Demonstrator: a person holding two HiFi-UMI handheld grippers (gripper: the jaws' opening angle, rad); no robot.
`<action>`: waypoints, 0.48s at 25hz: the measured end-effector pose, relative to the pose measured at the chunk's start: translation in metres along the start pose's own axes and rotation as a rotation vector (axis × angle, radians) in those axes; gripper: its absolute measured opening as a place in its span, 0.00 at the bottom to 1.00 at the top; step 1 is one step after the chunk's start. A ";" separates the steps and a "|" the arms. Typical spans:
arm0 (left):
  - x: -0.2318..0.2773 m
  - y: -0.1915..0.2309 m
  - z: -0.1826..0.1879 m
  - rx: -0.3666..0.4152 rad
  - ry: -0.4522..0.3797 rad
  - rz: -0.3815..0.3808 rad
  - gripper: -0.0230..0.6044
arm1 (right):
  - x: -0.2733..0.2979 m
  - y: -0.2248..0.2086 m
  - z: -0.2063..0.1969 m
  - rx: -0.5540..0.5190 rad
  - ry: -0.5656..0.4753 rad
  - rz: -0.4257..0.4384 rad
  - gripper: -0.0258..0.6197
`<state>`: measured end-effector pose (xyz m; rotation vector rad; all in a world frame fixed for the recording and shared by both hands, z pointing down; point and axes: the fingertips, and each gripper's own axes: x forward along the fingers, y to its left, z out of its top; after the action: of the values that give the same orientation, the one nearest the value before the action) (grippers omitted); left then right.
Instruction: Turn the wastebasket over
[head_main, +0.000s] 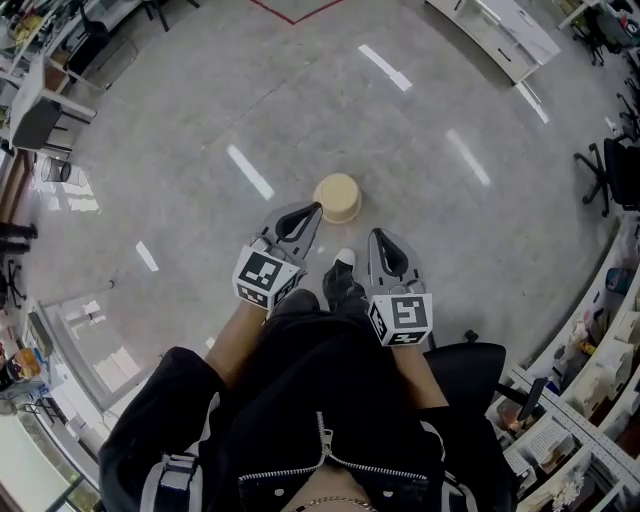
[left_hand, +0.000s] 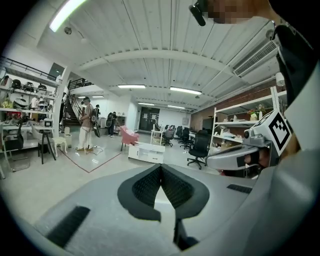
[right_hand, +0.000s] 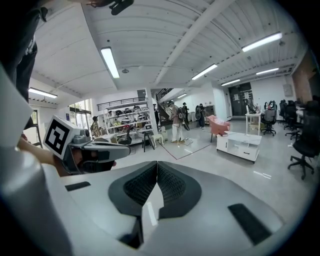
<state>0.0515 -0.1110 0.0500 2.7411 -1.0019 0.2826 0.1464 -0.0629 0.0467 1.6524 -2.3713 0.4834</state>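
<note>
A small beige wastebasket (head_main: 338, 197) stands on the grey floor in the head view, just ahead of both grippers, its flat bottom facing up. My left gripper (head_main: 313, 208) points toward it, its tip close to the basket's left side, jaws shut and empty. My right gripper (head_main: 378, 236) is a little back and to the right of the basket, also shut with nothing in it. In the left gripper view the left gripper (left_hand: 160, 166) has its pads together; the right gripper (right_hand: 157, 165) looks the same in its own view. Neither gripper view shows the basket.
The person's shoe (head_main: 343, 274) is between the grippers. A black office chair (head_main: 470, 365) stands at the lower right, more chairs (head_main: 610, 175) at the right edge. A white low cabinet (right_hand: 242, 145), a pink chair (right_hand: 218, 125), shelves (left_hand: 242, 122) and several people stand farther off.
</note>
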 end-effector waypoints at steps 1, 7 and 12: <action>0.006 0.005 0.003 -0.006 -0.003 0.015 0.04 | 0.007 -0.006 0.002 -0.005 0.009 0.012 0.06; 0.020 0.042 0.012 -0.036 -0.009 0.072 0.04 | 0.047 -0.015 0.016 -0.028 0.040 0.061 0.06; 0.026 0.070 0.011 -0.062 0.003 0.065 0.04 | 0.072 -0.010 0.024 -0.025 0.056 0.050 0.06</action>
<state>0.0268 -0.1818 0.0549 2.6553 -1.0818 0.2617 0.1314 -0.1379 0.0513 1.5516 -2.3735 0.4999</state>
